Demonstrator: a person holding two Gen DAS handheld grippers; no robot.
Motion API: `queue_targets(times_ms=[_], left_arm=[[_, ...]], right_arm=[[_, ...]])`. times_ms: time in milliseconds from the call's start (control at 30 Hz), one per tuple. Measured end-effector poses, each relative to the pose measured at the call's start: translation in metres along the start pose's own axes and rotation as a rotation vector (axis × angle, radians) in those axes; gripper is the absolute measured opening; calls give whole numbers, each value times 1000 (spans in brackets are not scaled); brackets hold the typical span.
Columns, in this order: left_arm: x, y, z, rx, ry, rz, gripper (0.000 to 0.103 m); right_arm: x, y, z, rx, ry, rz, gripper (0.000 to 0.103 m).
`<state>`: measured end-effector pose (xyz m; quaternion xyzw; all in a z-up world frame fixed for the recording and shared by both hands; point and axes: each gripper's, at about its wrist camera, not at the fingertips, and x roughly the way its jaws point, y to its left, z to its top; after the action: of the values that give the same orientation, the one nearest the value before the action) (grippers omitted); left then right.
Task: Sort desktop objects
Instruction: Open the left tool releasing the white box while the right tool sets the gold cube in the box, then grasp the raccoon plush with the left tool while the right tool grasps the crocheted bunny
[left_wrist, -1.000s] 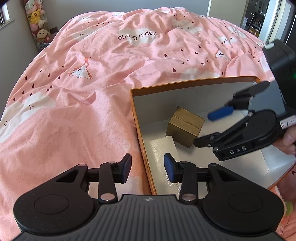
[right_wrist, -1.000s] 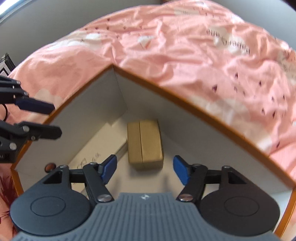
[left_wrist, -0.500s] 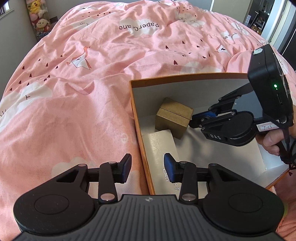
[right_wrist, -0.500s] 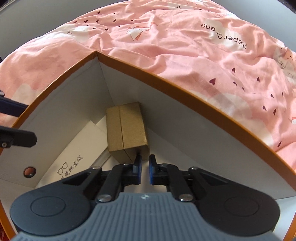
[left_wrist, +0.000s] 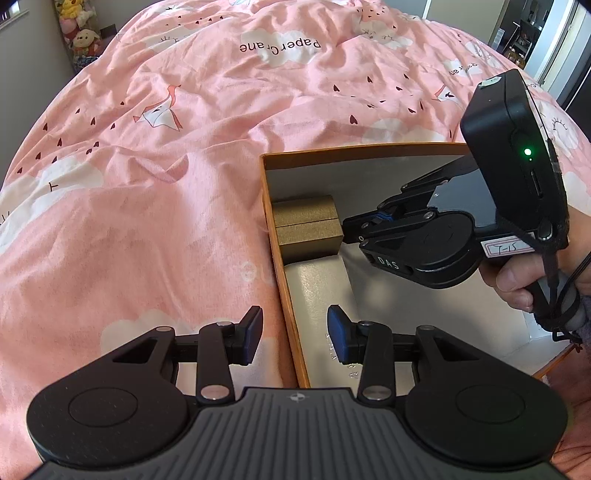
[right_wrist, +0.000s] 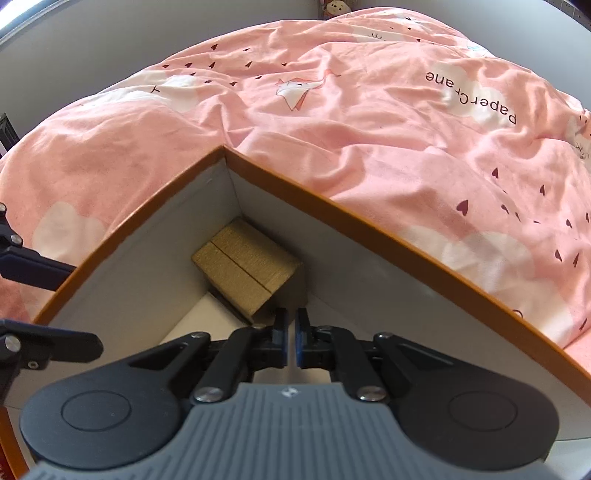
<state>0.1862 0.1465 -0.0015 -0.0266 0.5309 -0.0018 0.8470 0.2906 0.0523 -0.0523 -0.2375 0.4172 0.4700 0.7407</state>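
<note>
The gold box (right_wrist: 246, 268) sits in the far corner of the orange tray (right_wrist: 369, 221) on the bed (left_wrist: 147, 184). The right gripper (right_wrist: 291, 341), fingers pressed together and empty, nudges it home; next it likely withdraws. The left gripper (left_wrist: 293, 338), fingers spread, straddles the rim.

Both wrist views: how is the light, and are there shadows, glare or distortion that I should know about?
Left wrist view: bright daylight, sharp; strong fisheye bending of the bedspread; soft sheen on the white pouch in the orange box. Right wrist view: same bending; the gold box sits in the shaded corner; the right gripper is sharp.
</note>
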Motion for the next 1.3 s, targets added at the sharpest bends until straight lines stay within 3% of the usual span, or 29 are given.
queue_targets(times_ms=[333, 367, 433, 500, 700, 833, 1000, 1100, 1300], left_arm=[[-18, -5, -1, -1, -49, 26, 45], [-23, -7, -2, 3, -62, 34, 45], [-35, -11, -4, 5, -94, 49, 45], [-48, -14, -8, -2, -129, 56, 45], [-85, -31, -28, -37, -223, 9, 45], [-101, -48, -48, -13, -256, -31, 45], [-105, -68, -79, -4, -241, -87, 45], [-100, -80, -99, 20, -221, -72, 45], [-84, -94, -132, 38, -174, -84, 45]], right_arm=[[-37, 2, -10, 27, -9, -9, 10], [-44, 3, -13, 31, -18, -5, 13], [-60, 5, -19, 38, -52, -4, 33], [-78, 7, -27, 44, -94, 10, 40], [-133, 14, -58, 109, -240, 31, 40], [-165, 18, -85, 165, -281, 18, 40], [-195, 26, -126, 227, -300, 44, 41], [-209, 35, -150, 237, -300, 32, 42], [-216, 66, -190, 180, -266, 18, 53]])
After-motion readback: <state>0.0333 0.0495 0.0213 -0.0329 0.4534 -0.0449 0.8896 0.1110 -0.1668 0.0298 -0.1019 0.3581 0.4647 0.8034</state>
